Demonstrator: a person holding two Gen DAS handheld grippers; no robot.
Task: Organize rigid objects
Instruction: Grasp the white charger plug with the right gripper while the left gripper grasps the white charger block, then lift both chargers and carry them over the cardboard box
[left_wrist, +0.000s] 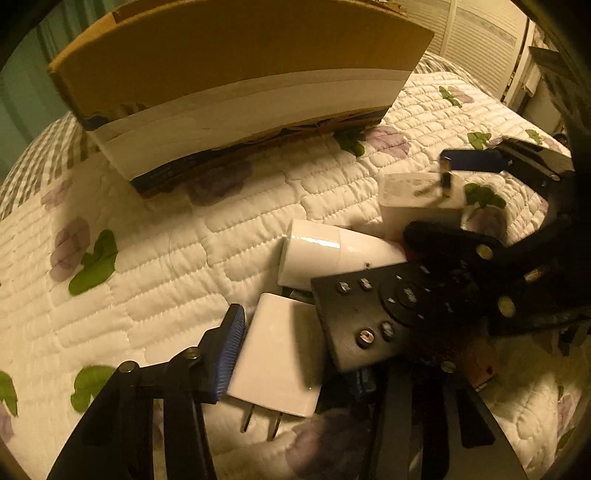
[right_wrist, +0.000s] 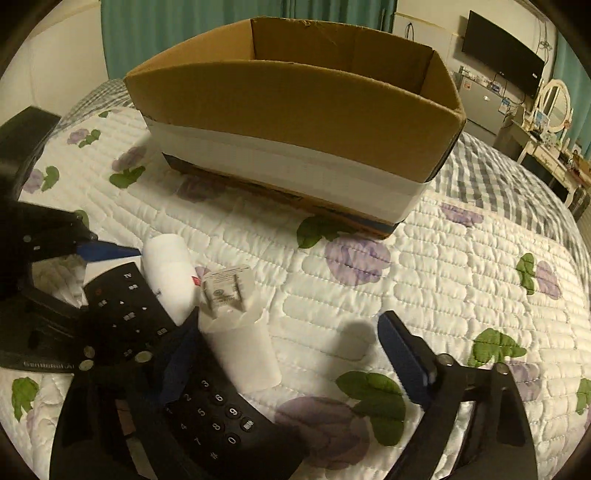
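Both claws stand spread wide, gripping nothing: left gripper (left_wrist: 306, 350) straddles a flat white charger (left_wrist: 277, 362) and black remote (left_wrist: 373, 314); right gripper (right_wrist: 291, 350) hovers over a second remote (right_wrist: 218, 417) and an upright white adapter (right_wrist: 240, 332). Counted: two remotes, three white plug units including one rounded (left_wrist: 328, 254). Beyond, on the floral quilt (right_wrist: 443, 277), one open cardboard box (right_wrist: 295, 125).
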